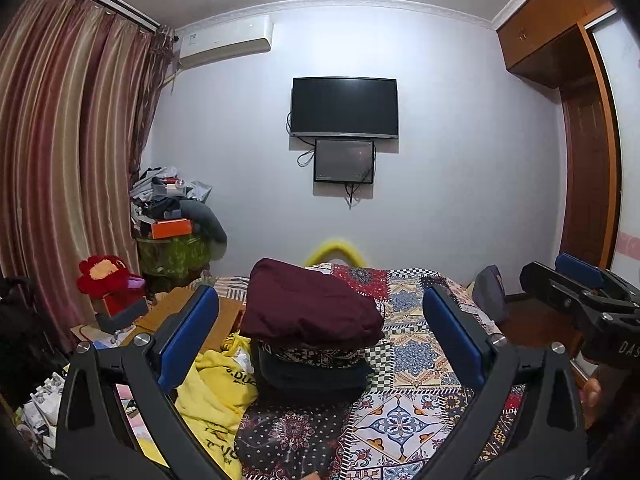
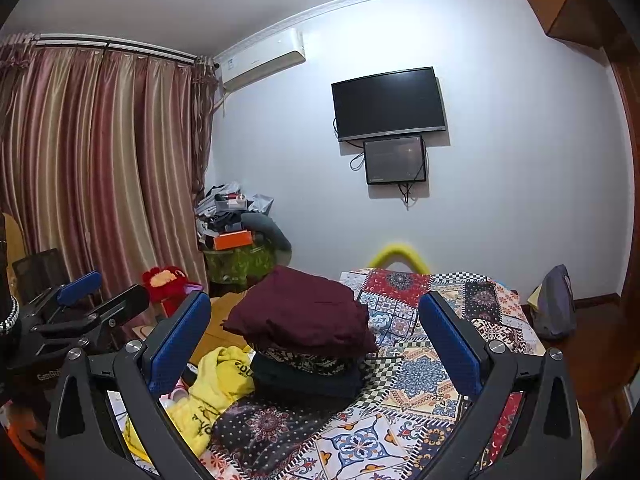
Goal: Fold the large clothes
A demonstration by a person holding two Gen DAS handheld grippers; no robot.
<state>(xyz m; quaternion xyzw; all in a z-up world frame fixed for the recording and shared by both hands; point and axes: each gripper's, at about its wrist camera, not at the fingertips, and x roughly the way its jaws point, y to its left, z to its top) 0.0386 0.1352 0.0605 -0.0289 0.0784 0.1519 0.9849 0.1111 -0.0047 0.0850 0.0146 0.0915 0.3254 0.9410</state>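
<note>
A folded maroon garment (image 1: 310, 306) tops a stack of folded clothes, with a patterned piece (image 1: 312, 354) and a dark piece (image 1: 312, 376) under it, on the patchwork bedspread (image 1: 416, 360). The stack also shows in the right wrist view (image 2: 304, 312). A crumpled yellow garment with black print (image 1: 212, 396) lies left of the stack, also seen from the right wrist (image 2: 208, 396). My left gripper (image 1: 320, 336) is open and empty, held above the bed facing the stack. My right gripper (image 2: 316, 340) is open and empty, beside it; it shows at the left view's right edge (image 1: 576, 292).
A red plush toy (image 1: 106, 276) and boxes clutter the left side. A piled green stand (image 1: 176, 252) is in the corner by the curtains (image 1: 60, 160). A TV (image 1: 344, 106) hangs on the far wall. A grey bag (image 2: 554, 304) and wardrobe (image 1: 588, 184) are right.
</note>
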